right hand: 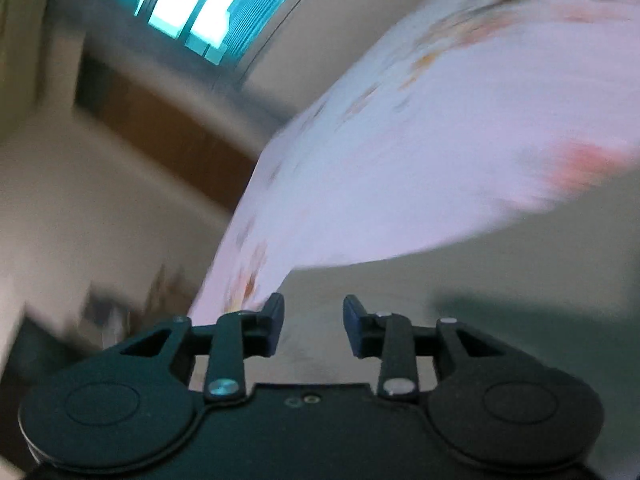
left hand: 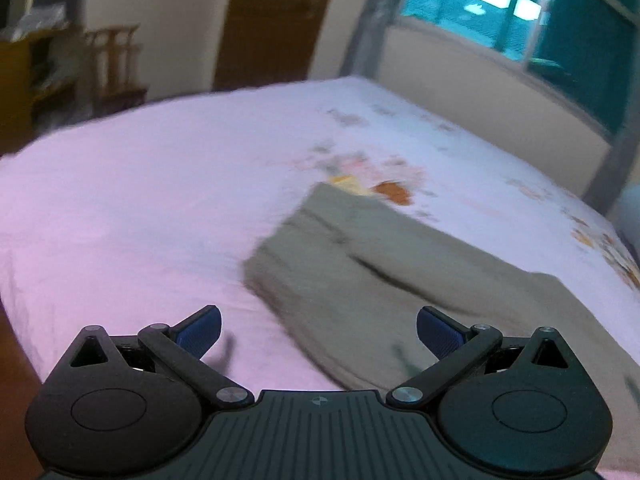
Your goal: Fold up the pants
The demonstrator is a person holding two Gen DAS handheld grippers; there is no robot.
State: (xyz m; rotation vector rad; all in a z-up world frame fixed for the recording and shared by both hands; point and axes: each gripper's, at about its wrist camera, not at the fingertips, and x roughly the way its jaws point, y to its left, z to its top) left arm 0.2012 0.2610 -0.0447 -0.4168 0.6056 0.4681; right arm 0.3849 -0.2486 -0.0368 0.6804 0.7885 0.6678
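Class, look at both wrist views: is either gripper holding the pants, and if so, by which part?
Nothing is held. The left gripper stands wide open above the bed, beside the folded pants. The right gripper is open too, with nothing between its fingers.

A wide bed [left hand: 160, 184] under a pale pink sheet with a faded floral print filled the room. Beyond its far edge stood a brown wooden door [left hand: 276, 20] in a cream wall [left hand: 176, 12]. To the door's right, a teal-framed window [left hand: 520, 12] glowed with daylight — to its left, a wooden chair [left hand: 116, 64] and cluttered shelves [left hand: 36, 60], blurred.
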